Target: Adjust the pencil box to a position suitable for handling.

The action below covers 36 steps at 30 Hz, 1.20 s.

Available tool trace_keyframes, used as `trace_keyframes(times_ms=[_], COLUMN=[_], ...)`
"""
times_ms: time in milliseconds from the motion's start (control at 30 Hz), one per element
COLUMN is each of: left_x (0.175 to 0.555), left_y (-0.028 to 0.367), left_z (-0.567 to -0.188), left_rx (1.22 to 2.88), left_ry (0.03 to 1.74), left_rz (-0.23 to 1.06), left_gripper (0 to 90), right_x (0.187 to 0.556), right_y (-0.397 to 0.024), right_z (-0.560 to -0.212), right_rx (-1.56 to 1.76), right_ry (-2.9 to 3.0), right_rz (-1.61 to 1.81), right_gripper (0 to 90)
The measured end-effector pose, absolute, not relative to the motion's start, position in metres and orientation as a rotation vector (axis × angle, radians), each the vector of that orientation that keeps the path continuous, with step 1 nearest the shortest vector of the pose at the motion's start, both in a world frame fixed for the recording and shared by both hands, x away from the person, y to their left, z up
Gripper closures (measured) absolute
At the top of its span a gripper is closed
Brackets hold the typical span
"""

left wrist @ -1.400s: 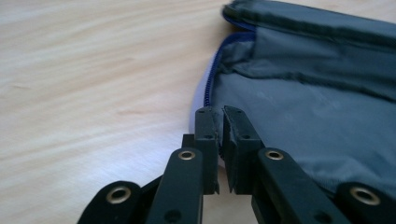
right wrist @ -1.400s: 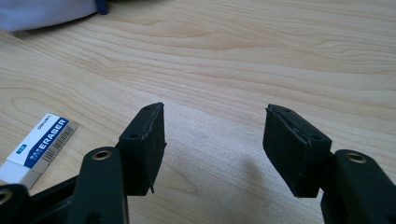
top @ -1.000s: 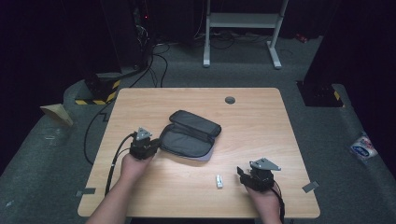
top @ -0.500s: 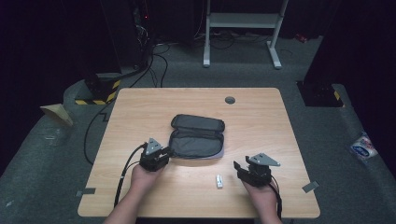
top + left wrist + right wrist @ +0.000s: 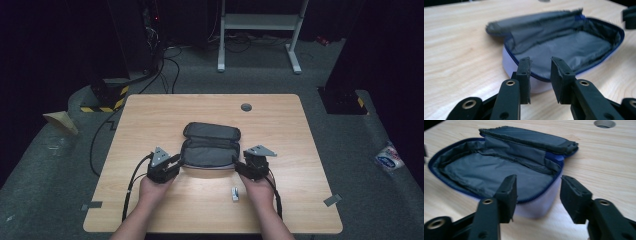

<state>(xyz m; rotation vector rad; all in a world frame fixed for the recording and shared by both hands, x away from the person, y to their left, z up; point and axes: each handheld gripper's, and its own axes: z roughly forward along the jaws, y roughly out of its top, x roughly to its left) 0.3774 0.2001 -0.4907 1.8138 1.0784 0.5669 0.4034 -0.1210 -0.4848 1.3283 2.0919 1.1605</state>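
High view: a pale wooden table (image 5: 150,120) carries an open grey fabric zip pouch (image 5: 210,150) at its centre, lid folded to the far side. Left gripper (image 5: 170,165) and right gripper (image 5: 246,169) flank its near corners, jaws spread, seemingly straddling the zipped rim. Unequal pulls could drag the soft pouch sideways. A small white object (image 5: 235,194), perhaps a clip, lies near right.

No words or numbers to read anywhere. Blue mark on a white packet (image 5: 388,158) on the floor, too small and blurry to make out.
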Motion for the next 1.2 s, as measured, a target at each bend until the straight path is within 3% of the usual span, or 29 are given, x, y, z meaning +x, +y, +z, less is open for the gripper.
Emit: trace_keyframes(times_ms=[133,300,467,1000,1200], left_x=[0.388,0.400,0.396,0.387,0.387], left_y=[0.201,0.197,0.191,0.191,0.188], left_z=[-0.490,-0.503,-0.506,-0.512,-0.503], left_rx=[1.790,1.820,1.843,1.913,1.869], left_ry=[1.115,1.155,1.142,1.120,1.116], left_rz=[0.557,0.464,0.460,0.515,0.537], left_gripper=[68.1,71.8,76.5,80.7,71.0], right_x=[0.413,0.415,0.417,0.404,0.405], right_y=[-0.119,-0.124,-0.126,-0.136,-0.134], right_z=[-0.494,-0.500,-0.502,-0.507,-0.500], right_rx=[1.379,1.391,1.378,1.354,1.345], right_ry=[2.088,2.104,2.107,2.099,2.078], right_rz=[1.084,1.075,1.069,1.099,1.128], right_gripper=[63.4,72.5,78.1,79.1,74.5])
